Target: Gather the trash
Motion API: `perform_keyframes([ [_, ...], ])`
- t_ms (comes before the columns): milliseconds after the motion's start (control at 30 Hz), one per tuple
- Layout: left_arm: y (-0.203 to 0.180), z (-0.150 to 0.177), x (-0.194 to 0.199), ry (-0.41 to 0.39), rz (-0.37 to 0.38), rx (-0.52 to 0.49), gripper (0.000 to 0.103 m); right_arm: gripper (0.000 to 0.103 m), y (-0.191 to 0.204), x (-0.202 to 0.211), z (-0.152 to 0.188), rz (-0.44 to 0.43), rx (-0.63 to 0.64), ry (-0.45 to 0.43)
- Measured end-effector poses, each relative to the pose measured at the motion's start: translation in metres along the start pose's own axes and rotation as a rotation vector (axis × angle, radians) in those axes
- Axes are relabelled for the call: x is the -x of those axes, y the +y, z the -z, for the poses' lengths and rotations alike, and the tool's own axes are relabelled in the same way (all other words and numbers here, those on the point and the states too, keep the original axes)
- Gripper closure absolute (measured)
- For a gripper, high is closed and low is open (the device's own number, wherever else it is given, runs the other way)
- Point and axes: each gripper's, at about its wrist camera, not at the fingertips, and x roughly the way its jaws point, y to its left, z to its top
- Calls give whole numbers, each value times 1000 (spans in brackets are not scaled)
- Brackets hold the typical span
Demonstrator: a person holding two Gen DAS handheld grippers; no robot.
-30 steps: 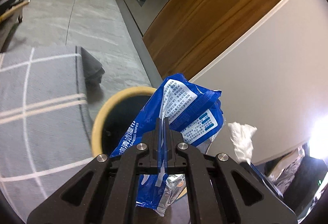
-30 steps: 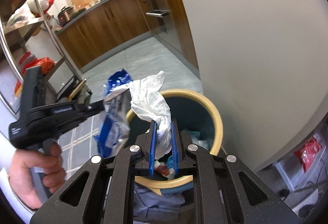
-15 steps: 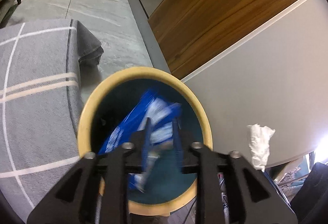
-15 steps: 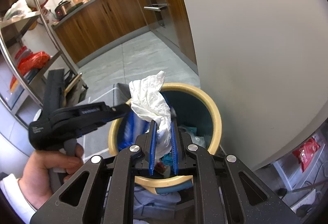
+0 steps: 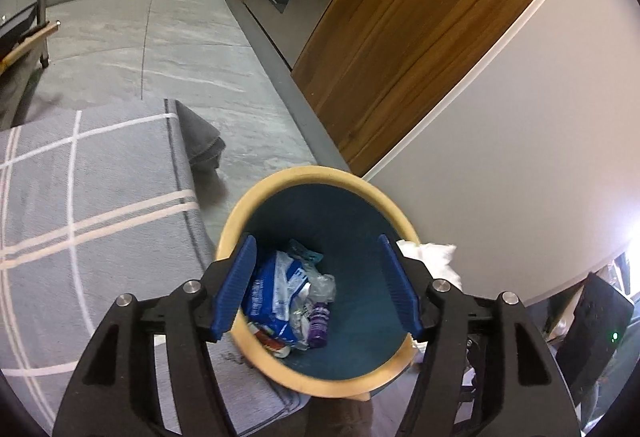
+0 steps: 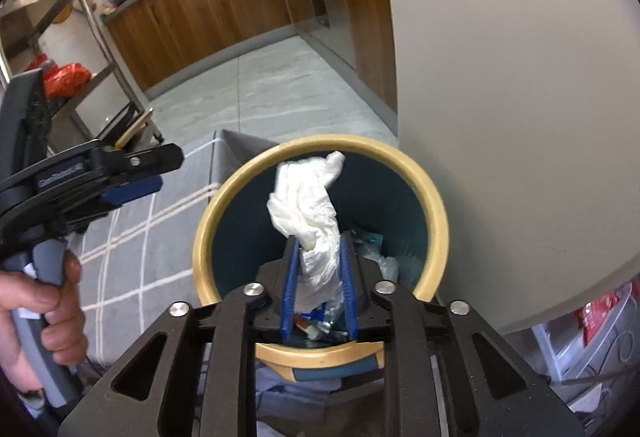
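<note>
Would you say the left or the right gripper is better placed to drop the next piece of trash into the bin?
Right. The right gripper, its jaws just opening, has the white tissue between them above the bin. The left gripper is open and empty; its blue wipes packet already lies inside.

Both grippers angle downward, left gripper point(image 5: 316, 285) and right gripper point(image 6: 319, 289) jaws just opening.

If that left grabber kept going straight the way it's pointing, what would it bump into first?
Probably the trash inside the bin: the left gripper, jaws open and empty, points into its mouth, so the blue wipes packet likely comes first, though depth is hard to judge.
</note>
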Motion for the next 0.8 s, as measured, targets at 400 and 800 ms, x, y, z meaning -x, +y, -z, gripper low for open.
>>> perform_keyframes([
  [400, 6, 8, 21, -12, -50, -21, 20, 29, 0, 15, 1, -10, 0, -42],
  [800, -10, 27, 54, -71, -159, -115, 6, 12, 1, 49, 11, 3, 18, -91],
])
